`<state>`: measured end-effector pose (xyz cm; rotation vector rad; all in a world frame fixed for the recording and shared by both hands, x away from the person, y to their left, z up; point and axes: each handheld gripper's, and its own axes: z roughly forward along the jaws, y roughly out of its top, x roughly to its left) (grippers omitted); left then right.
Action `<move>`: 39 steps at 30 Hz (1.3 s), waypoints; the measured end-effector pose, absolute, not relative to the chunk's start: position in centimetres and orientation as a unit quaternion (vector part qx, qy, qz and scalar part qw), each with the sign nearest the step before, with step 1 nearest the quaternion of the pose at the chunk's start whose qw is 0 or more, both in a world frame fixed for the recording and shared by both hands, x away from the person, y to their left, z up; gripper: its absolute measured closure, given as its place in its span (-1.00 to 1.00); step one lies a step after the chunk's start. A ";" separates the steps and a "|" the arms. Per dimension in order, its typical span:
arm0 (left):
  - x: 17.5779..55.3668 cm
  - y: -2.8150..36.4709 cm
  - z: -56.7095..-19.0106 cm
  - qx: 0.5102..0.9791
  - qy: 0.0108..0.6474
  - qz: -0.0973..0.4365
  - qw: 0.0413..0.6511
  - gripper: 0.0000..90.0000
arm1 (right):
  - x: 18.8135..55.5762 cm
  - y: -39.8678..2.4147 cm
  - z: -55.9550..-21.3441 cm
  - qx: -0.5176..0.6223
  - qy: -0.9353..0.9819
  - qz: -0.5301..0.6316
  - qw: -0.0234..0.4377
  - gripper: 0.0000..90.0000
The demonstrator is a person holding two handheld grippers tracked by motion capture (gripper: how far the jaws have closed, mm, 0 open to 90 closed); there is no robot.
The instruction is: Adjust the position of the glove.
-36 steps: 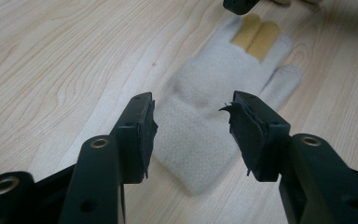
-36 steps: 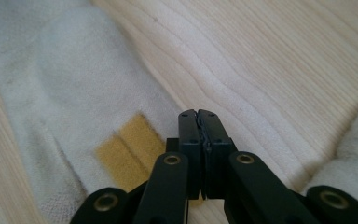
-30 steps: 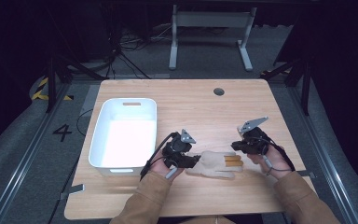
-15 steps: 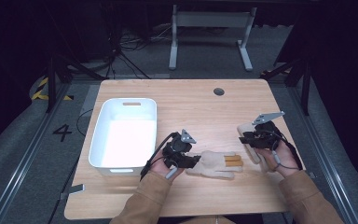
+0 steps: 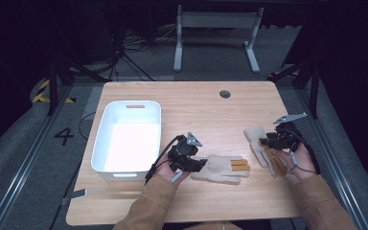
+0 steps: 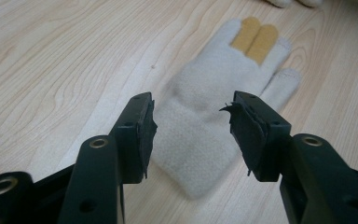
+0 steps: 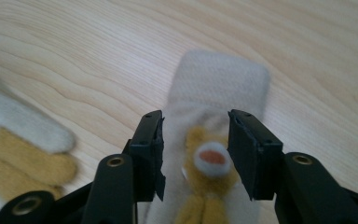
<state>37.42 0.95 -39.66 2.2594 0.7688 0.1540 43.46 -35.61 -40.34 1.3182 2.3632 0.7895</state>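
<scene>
Your right hand-held gripper point(image 7: 195, 154) has just been opening; its jaws straddle the right glove point(image 5: 264, 147) lying flat on the surface point(image 5: 211, 115), likely not pinching. Left hand-held gripper point(image 6: 192, 135) is apart over the left glove point(image 6: 214, 116). Close shallow and fleece slips out.

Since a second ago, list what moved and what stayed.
The right gripper carried the second glove away from the first glove toward the table's right side; its jaws have just been opening, the glove lying slack between them. The left gripper, first glove and white bin stayed put.
</scene>
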 end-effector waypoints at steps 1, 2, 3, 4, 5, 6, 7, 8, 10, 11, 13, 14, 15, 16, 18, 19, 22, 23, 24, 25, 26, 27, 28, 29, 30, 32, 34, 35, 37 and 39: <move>37.4 0.9 -39.7 0.879 0.300 0.060 0.366 0.11 | 43.5 -35.8 -40.5 0.466 0.826 0.275 0.158 0.21; 37.4 0.9 -39.7 0.879 0.300 0.060 0.365 0.11 | 43.6 -36.0 -40.7 0.471 0.826 0.271 0.153 0.21; 37.4 0.8 -39.7 0.879 0.300 0.059 0.366 0.10 | 43.6 -36.1 -40.8 0.472 0.826 0.268 0.153 0.21; 37.5 0.8 -39.7 0.879 0.300 0.059 0.367 0.10 | 43.7 -36.2 -41.0 0.474 0.826 0.265 0.152 0.21; 37.5 0.8 -39.7 0.879 0.300 0.059 0.367 0.10 | 43.7 -36.3 -41.1 0.476 0.825 0.265 0.150 0.21; 37.5 0.8 -39.7 0.879 0.299 0.059 0.367 0.10 | 43.7 -36.4 -41.2 0.478 0.825 0.262 0.150 0.21; 37.5 0.8 -39.7 0.879 0.299 0.059 0.366 0.10 | 43.8 -36.4 -41.3 0.480 0.825 0.261 0.148 0.21; 37.5 0.8 -39.7 0.879 0.299 0.059 0.366 0.10 | 43.8 -36.5 -41.4 0.481 0.824 0.261 0.147 0.20; 37.6 0.8 -39.8 0.879 0.300 0.058 0.366 0.10 | 43.9 -36.6 -41.7 0.483 0.824 0.259 0.147 0.20; 37.6 0.8 -39.8 0.879 0.299 0.058 0.366 0.10 | 43.9 -36.6 -41.8 0.484 0.824 0.255 0.146 0.19; 37.6 0.8 -39.8 0.879 0.300 0.059 0.366 0.10 | 44.1 -36.6 -42.0 0.485 0.825 0.252 0.143 0.19; 37.6 0.8 -39.8 0.879 0.300 0.058 0.366 0.09 | 44.1 -36.6 -42.2 0.487 0.825 0.248 0.144 0.18; 37.6 0.8 -39.8 0.880 0.300 0.059 0.364 0.08 | 44.1 -36.6 -42.3 0.490 0.824 0.249 0.139 0.17; 37.6 0.8 -39.8 0.880 0.300 0.060 0.364 0.07 | 44.2 -36.6 -42.5 0.491 0.824 0.249 0.135 0.16; 37.6 0.8 -39.9 0.879 0.302 0.060 0.364 0.05 | 44.3 -36.5 -42.7 0.494 0.824 0.245 0.133 0.14; 37.6 0.8 -39.9 0.879 0.304 0.060 0.363 0.04 | 44.3 -36.5 -42.8 0.493 0.825 0.242 0.131 0.13; 37.7 0.8 -39.9 0.878 0.305 0.060 0.363 0.02 | 44.4 -36.5 -43.0 0.496 0.825 0.239 0.127 0.12; 37.7 0.8 -39.9 0.878 0.305 0.060 0.363 0.02 | 44.4 -36.5 -43.1 0.497 0.824 0.239 0.128 0.13; 37.7 0.8 -40.0 0.878 0.306 0.060 0.363 0.02 | 44.4 -36.4 -43.1 0.499 0.823 0.239 0.127 0.15; 37.7 0.8 -40.0 0.878 0.306 0.060 0.363 0.02 | 44.4 -36.4 -43.2 0.498 0.824 0.238 0.127 0.17; 37.7 0.8 -40.0 0.877 0.306 0.060 0.364 0.02 | 44.4 -36.4 -43.3 0.498 0.825 0.235 0.126 0.18; 37.7 0.8 -40.0 0.877 0.307 0.060 0.364 0.02 | 44.4 -36.3 -43.3 0.497 0.826 0.233 0.127 0.20; 37.7 0.8 -40.0 0.877 0.306 0.061 0.364 0.02 | 44.4 -36.3 -43.3 0.496 0.827 0.233 0.127 0.23; 37.7 0.8 -40.0 0.877 0.306 0.061 0.364 0.02 | 44.4 -36.3 -43.3 0.495 0.828 0.231 0.128 0.26; 37.7 0.8 -40.0 0.878 0.306 0.061 0.364 0.02 | 44.3 -36.3 -43.2 0.493 0.829 0.231 0.127 0.29; 37.7 0.8 -40.0 0.877 0.307 0.062 0.364 0.01 | 44.3 -36.4 -43.1 0.494 0.829 0.232 0.127 0.35; 37.7 0.8 -40.0 0.877 0.307 0.062 0.364 0.01 | 44.3 -36.4 -43.0 0.491 0.829 0.234 0.129 0.41; 37.7 0.9 -39.9 0.877 0.307 0.062 0.364 0.01 | 44.2 -36.5 -42.9 0.488 0.831 0.233 0.132 0.44; 37.7 0.9 -39.9 0.876 0.308 0.062 0.365 0.01 | 44.2 -36.4 -42.7 0.487 0.831 0.232 0.138 0.48; 37.7 0.9 -39.9 0.876 0.309 0.062 0.366 0.01 | 44.1 -36.5 -42.5 0.486 0.831 0.232 0.142 0.50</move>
